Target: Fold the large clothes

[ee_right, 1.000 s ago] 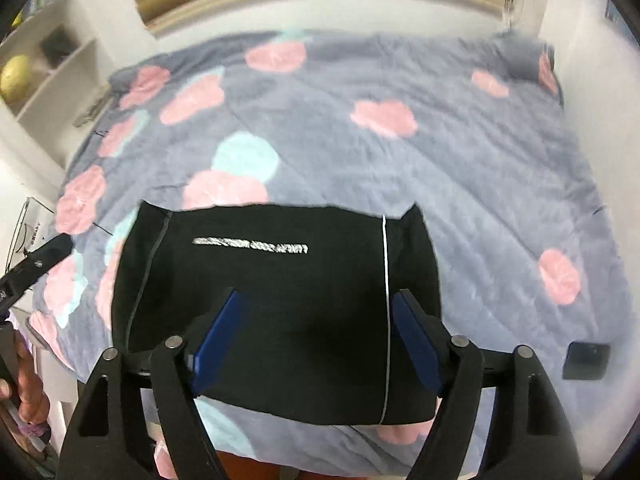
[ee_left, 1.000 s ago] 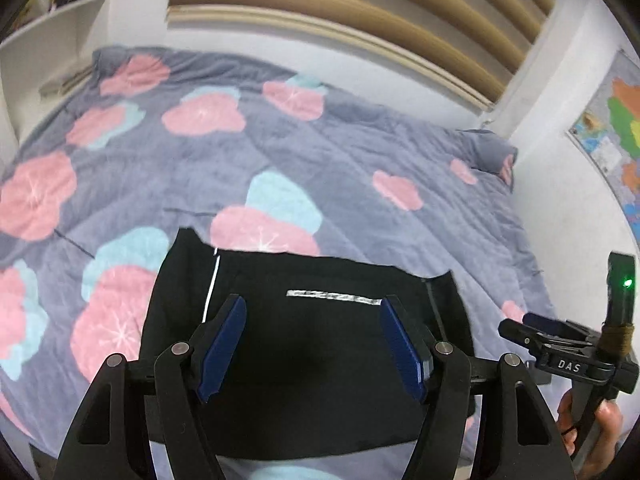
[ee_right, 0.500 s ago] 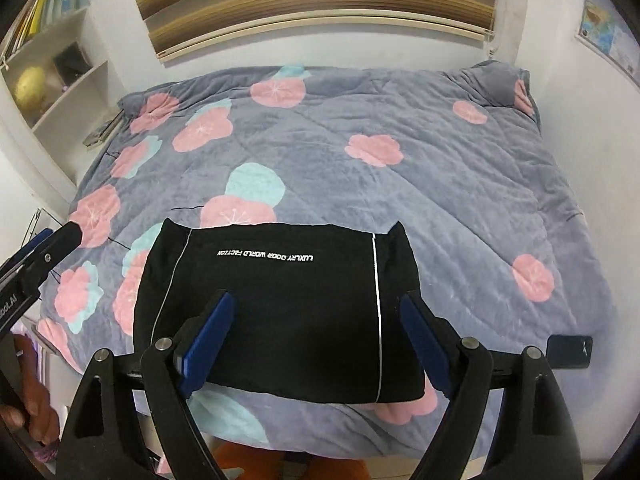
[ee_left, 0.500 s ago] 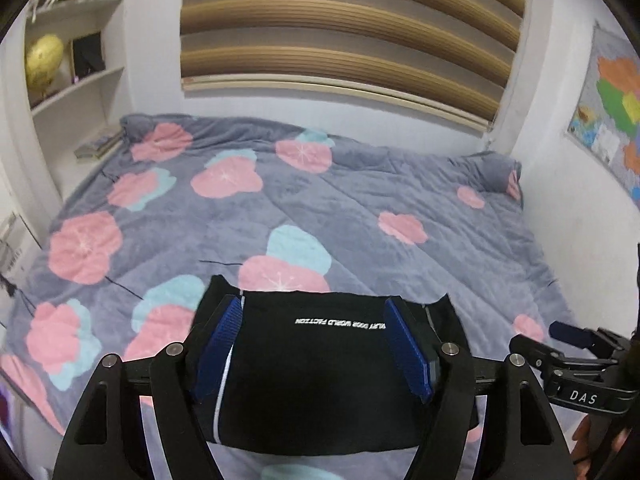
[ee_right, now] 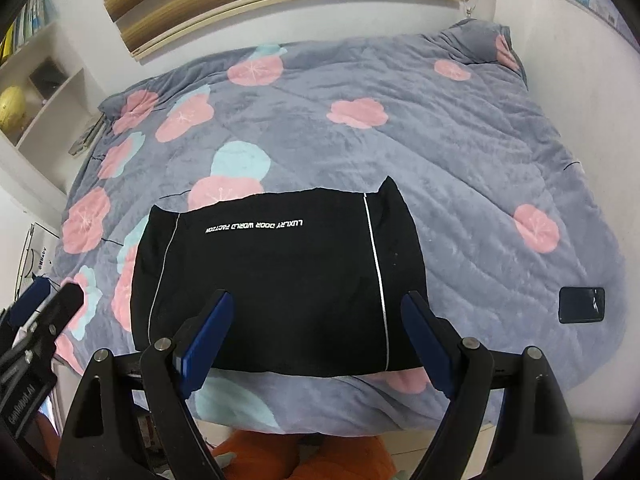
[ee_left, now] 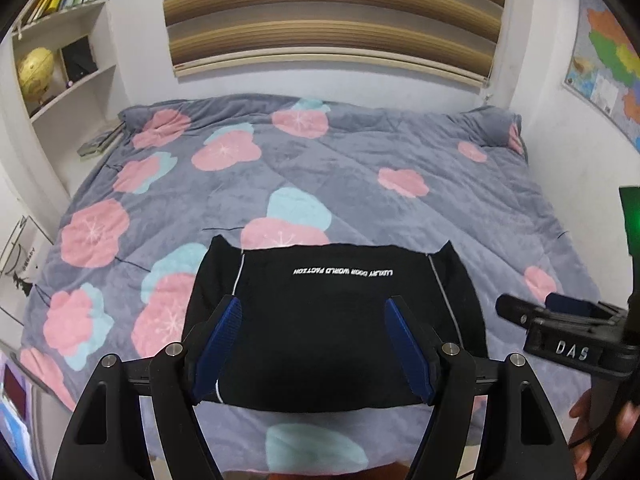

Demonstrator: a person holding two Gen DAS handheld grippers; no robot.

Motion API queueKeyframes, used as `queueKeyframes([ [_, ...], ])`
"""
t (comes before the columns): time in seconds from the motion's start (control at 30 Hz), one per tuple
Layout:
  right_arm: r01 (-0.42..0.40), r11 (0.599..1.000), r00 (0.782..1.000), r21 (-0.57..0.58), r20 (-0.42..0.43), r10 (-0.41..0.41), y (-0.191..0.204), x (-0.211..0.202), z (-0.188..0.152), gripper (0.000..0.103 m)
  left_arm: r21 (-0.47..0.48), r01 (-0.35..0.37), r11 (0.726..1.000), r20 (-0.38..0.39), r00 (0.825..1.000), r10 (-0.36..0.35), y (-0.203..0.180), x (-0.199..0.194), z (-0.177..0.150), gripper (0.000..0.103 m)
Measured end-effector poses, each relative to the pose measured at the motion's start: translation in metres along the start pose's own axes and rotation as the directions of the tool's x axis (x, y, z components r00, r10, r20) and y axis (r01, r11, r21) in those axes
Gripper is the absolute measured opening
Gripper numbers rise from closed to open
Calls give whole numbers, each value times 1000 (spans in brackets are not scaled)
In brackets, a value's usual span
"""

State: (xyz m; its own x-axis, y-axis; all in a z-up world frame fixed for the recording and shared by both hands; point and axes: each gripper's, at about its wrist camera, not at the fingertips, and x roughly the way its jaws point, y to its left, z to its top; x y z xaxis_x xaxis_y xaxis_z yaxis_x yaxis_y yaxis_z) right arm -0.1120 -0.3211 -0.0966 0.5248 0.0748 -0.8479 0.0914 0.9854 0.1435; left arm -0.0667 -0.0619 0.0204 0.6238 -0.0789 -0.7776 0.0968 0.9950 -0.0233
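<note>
The black folded garment with thin white side stripes and a line of white lettering (ee_left: 336, 320) lies flat as a neat rectangle on the grey quilt with pink and teal flowers (ee_left: 360, 168), low and central in both views. The left gripper (ee_left: 314, 344) has its blue pads spread wide, holding nothing. Same for the right gripper (ee_right: 316, 338) (jaws well apart, above the cloth). A small dark phone-like slab (ee_right: 581, 304) sits at the quilt's right edge.

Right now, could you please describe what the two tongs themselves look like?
Both the left tongs and right tongs have black plastic arms, silver pivot screws and blue ribbed pads. White "DAS" lettering marks the right one's side.
</note>
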Motion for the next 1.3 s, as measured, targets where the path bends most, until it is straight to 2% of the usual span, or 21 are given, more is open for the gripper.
queueKeyframes([
  [0.23,-20,1000,1000,21,-23,20,19,14,0,87,19,0,1000,-26,1000,0,17,-4,-5,75],
  [0.6,-14,999,997,-42,-77,10,77,34,-10,87,-48,22,999,-78,997,-26,68,10,-8,75],
  [0.9,-4,1000,996,20,-87,5,84,44,-11,87,-13,35,999,-91,995,-36,84,18,-7,75],
  [1.07,5,1000,997,25,-81,-3,86,45,-11,87,30,-24,999,-35,999,26,90,17,-4,75],
  [1.3,24,998,996,54,-87,-20,95,49,-14,87,54,-18,998,-43,999,20,98,21,-2,75],
])
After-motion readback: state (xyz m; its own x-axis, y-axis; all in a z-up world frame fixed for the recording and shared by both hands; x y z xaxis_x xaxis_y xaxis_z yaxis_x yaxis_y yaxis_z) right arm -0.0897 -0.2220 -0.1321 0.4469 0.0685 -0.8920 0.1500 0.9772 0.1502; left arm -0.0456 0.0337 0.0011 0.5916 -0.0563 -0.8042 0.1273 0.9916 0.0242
